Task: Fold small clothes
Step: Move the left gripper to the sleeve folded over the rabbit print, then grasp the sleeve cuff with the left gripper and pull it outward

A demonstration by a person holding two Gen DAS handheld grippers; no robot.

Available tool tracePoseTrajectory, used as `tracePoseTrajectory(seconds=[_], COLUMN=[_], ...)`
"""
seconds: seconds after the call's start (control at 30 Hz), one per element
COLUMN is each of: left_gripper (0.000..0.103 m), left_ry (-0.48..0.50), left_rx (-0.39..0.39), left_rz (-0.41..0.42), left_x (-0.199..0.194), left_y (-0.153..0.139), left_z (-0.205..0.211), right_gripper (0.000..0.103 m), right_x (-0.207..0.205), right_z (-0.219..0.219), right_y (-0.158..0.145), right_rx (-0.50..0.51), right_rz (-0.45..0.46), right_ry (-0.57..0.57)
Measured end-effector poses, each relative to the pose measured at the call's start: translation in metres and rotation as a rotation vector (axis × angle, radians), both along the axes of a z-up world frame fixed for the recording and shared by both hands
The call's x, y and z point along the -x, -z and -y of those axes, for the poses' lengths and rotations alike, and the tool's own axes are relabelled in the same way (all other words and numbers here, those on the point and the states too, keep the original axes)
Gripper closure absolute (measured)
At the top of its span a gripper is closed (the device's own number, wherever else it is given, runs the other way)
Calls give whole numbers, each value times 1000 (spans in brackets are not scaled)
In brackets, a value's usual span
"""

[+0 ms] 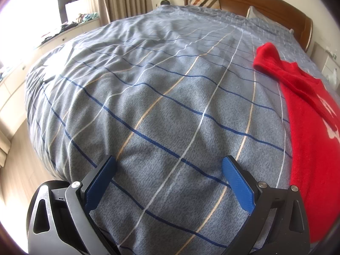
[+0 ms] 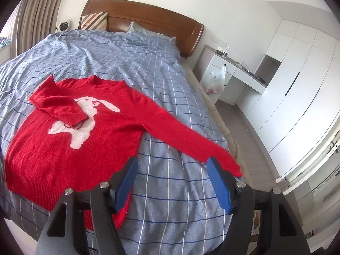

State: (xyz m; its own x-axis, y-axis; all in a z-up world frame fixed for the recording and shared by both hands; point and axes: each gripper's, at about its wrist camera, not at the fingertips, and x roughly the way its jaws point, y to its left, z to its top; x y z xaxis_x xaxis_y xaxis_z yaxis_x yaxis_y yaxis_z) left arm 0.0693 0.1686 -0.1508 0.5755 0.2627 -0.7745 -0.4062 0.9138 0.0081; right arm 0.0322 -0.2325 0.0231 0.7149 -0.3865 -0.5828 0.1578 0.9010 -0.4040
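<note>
A checked duvet (image 1: 161, 97) covers the bed below a wooden headboard (image 2: 148, 19).

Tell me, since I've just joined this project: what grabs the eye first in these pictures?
The red sweater with a white rabbit, lying flat on the blue checked duvet: one sleeve folded across the chest, the other stretched toward the bed's edge. Both the left gripper and right gripper hover open, holding nothing.
</note>
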Motion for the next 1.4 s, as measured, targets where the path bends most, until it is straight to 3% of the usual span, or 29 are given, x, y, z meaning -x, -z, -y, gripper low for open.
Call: tracePoseTrajectory(seconds=[0.57, 0.7, 0.83, 0.97, 1.07, 1.13, 1.17, 1.2, 1.3, 1.4], left_gripper=[2, 3, 3, 3, 6, 21, 31, 34, 36, 42], left_ry=[0, 36, 278, 679, 954, 1083, 1130, 1160, 1192, 1222], left_rx=[0, -68, -177, -306, -476, -543, -548, -554, -568, -529], left_rz=[-2, -25, 73, 117, 125, 58, 4, -40, -112, -136], left_x=[0, 5, 2, -26, -51, -75, -90, -104, -135, -148], left_y=[0, -14, -65, -107, -103, -83, -71, -60, -37, -25], left_z=[0, 11, 54, 131, 198, 230, 242, 251, 270, 279], right_gripper=[36, 33, 33, 33, 33, 33, 33, 33, 33, 33], right_x=[0, -1, 0, 1, 6, 9, 11, 13, 18, 20], right_z=[-26, -20, -6, 8, 13, 15, 16, 17, 22, 29], right_y=[-5, 7, 37, 70, 79, 80, 79, 78, 77, 84], right_rx=[13, -10, -66, -158, -218, -241, -244, -243, -253, -272], right_rz=[-5, -32, -98, -172, -181, -173, -166, -159, -145, -159], right_ry=[-58, -66, -71, -59, -49, -47, -46, -45, -38, -23])
